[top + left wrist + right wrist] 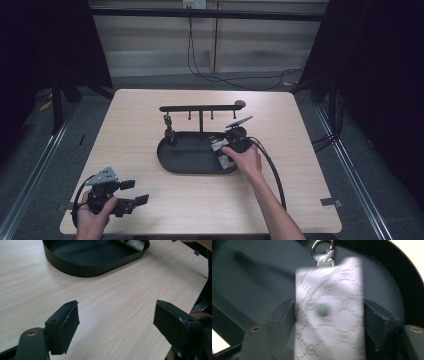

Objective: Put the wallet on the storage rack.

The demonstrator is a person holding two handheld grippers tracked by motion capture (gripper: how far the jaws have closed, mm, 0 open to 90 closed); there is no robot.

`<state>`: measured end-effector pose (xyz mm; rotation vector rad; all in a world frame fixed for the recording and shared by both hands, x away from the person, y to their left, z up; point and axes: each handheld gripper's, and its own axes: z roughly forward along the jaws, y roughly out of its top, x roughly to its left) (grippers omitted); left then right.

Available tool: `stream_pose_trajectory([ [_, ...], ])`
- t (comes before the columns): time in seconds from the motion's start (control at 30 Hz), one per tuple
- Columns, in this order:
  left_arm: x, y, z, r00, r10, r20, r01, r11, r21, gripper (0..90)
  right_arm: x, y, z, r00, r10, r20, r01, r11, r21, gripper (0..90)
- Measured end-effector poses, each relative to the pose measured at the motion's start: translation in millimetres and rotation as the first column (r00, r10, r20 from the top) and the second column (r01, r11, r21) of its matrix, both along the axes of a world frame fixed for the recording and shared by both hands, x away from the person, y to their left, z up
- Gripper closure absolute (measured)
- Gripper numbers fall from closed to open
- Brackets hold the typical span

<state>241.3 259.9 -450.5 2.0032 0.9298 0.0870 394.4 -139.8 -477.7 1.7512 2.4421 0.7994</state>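
Observation:
A white patterned pouch [329, 315] with a metal ring [322, 246] at its top lies between the jaws of my right gripper [329, 307], over the floor of a black oval tray [249, 277]. The pouch is blurred while the jaws are sharp, and it looks loose between them. In the high view the right gripper [223, 154] is at the tray's right end with the pouch [218, 146] under it. My left gripper [135, 192] rests near the table's front left corner. It stands open with nothing between its fingers [65, 322].
A black rack [200, 107] with small hooks rises from the back of the tray [175, 160]; a dark item [168, 125] hangs at its left end. The tray's wall [92, 265] lies ahead of the left gripper. Cables run across the floor behind the table.

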Motion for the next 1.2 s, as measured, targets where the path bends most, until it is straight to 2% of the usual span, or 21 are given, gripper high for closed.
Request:
stream_pose_trajectory([
  [0.2, 0.9, 0.8, -0.4, 1.0000, 0.003, -0.001, -0.003, 1.0000, 0.002, 20.3, -2.3, -0.1, 2.5, 0.9998, -0.005, 0.018, 0.005, 1.000, 0.012, 29.7],
  [0.23, 0.8, 0.8, -0.3, 1.0000, 0.001, 0.000, -0.001, 1.0000, 0.001, 20.3, -4.0, -2.4, 4.4, 0.9992, -0.002, 0.039, 0.001, 1.000, 0.016, 28.8],
  [0.47, 1.4, 2.8, -0.4, 0.9999, 0.013, 0.001, -0.013, 0.9999, 0.004, 20.3, -12.2, -11.0, 20.2, 0.9960, -0.008, 0.089, 0.003, 0.998, 0.056, 25.4],
  [0.53, 1.5, 3.2, -0.7, 0.9999, 0.016, -0.001, -0.016, 0.9999, 0.003, 20.3, -14.5, -14.3, 24.6, 0.9942, -0.016, 0.107, 0.008, 0.997, 0.070, 21.9],
  [0.63, 2.3, 4.2, -0.6, 0.9996, 0.027, 0.004, -0.027, 0.9996, -0.002, 20.3, -21.2, -20.8, 28.9, 0.9899, -0.025, 0.139, 0.009, 0.993, 0.114, 22.5],
  [0.7, 3.6, 4.6, -1.5, 0.9995, 0.031, 0.002, -0.031, 0.9995, 0.000, 20.3, -24.8, -25.1, 31.5, 0.9877, -0.029, 0.153, 0.012, 0.994, 0.107, 20.7],
  [0.8, 3.5, 6.4, -1.1, 0.9989, 0.043, 0.017, -0.043, 0.9989, -0.021, 21.0, -30.1, -33.5, 36.1, 0.9823, -0.032, 0.184, 0.011, 0.994, 0.112, 19.4],
  [0.87, 4.5, 6.6, -1.7, 0.9990, 0.043, 0.012, -0.042, 0.9990, -0.015, 21.0, -31.8, -35.2, 36.9, 0.9809, -0.031, 0.192, 0.010, 0.994, 0.109, 19.1],
  [0.9, 5.9, 7.4, -3.7, 0.9989, 0.047, 0.000, -0.047, 0.9988, -0.012, 21.0, -38.7, -39.8, 37.0, 0.9775, -0.025, 0.210, 0.003, 0.994, 0.105, 19.0],
  [0.93, 5.9, 7.4, -3.7, 0.9989, 0.047, 0.000, -0.047, 0.9988, -0.012, 20.9, -38.7, -39.8, 37.0, 0.9775, -0.025, 0.210, 0.003, 0.994, 0.105, 19.0],
  [1.0, 7.1, 8.3, -4.4, 0.9988, 0.049, -0.006, -0.049, 0.9988, -0.008, 21.0, -49.3, -47.0, 34.9, 0.9764, -0.019, 0.215, -0.001, 0.996, 0.093, 18.4],
  [1.07, 7.5, 9.2, -4.4, 0.9984, 0.056, -0.006, -0.056, 0.9983, -0.015, 21.0, -56.0, -54.4, 34.1, 0.9724, -0.034, 0.231, 0.010, 0.995, 0.100, 18.0],
  [1.17, 7.7, 8.6, -4.5, 0.9987, 0.049, -0.009, -0.049, 0.9987, -0.008, 21.0, -60.5, -61.9, 34.3, 0.9710, -0.046, 0.235, 0.023, 0.995, 0.099, 18.2],
  [1.2, 6.9, 7.9, -4.3, 0.9986, 0.052, -0.006, -0.052, 0.9986, -0.012, 21.0, -66.7, -69.0, 35.9, 0.9652, -0.067, 0.253, 0.038, 0.992, 0.117, 19.1],
])
